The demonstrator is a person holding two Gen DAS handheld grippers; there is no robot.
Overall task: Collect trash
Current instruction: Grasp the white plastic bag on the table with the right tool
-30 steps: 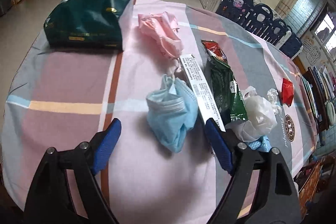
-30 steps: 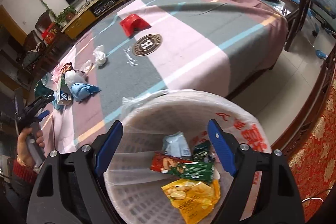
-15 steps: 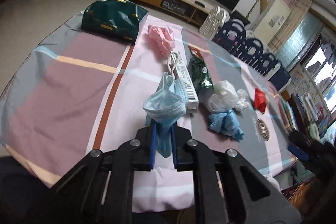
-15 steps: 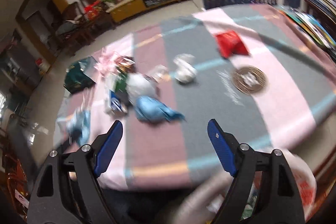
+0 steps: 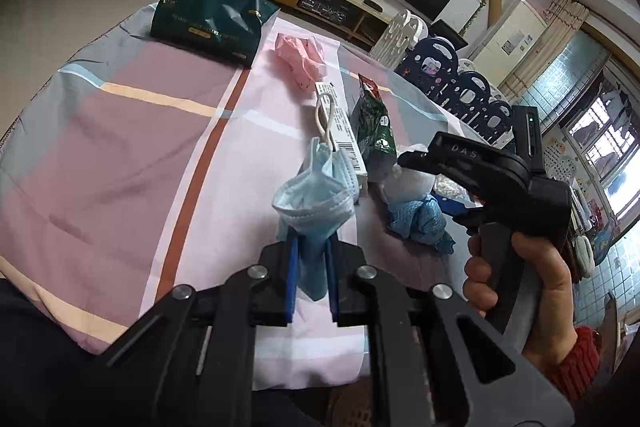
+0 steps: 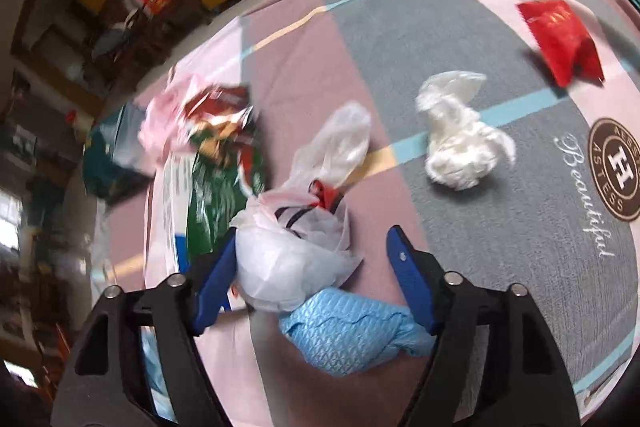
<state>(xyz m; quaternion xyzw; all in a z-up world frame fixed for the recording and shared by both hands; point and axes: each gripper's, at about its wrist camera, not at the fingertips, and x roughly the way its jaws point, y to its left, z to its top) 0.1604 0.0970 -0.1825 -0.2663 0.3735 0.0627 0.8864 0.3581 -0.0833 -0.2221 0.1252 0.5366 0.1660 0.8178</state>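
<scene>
Working across the plaid tablecloth (image 5: pixel 120 131), you have 2 grabs under way at once, so treat them separately. The biggest piece, the dark green bag (image 5: pixel 208 19), lies at the far end, well away from both tools; leave it for now.

Nearer you, the white plastic bag (image 6: pixel 296 255) sits between the fingers of your right gripper (image 6: pixel 312 263), with the crumpled blue cloth (image 6: pixel 348 335) just under and in front of it. Those jaws are closing from about half open; the left pad looks to be at the bag's edge, while the right pad stands clear of it. Centre the tool over the bag's bulk before you squeeze, or you will likely catch only a loose fold and drag the cloth along. If you want both, dip lower so the pads straddle the 2 together.

Your left gripper (image 5: pixel 312 267) is clamped nearly fully together on the blue face mask (image 5: pixel 316 203), which hangs crumpled above the pads with its ear loop (image 5: pixel 324 119) trailing toward the white box (image 5: pixel 340 131). Lift straight up so the loop does not snag the box or the green snack packet (image 5: pixel 372 131) beside it.
</scene>
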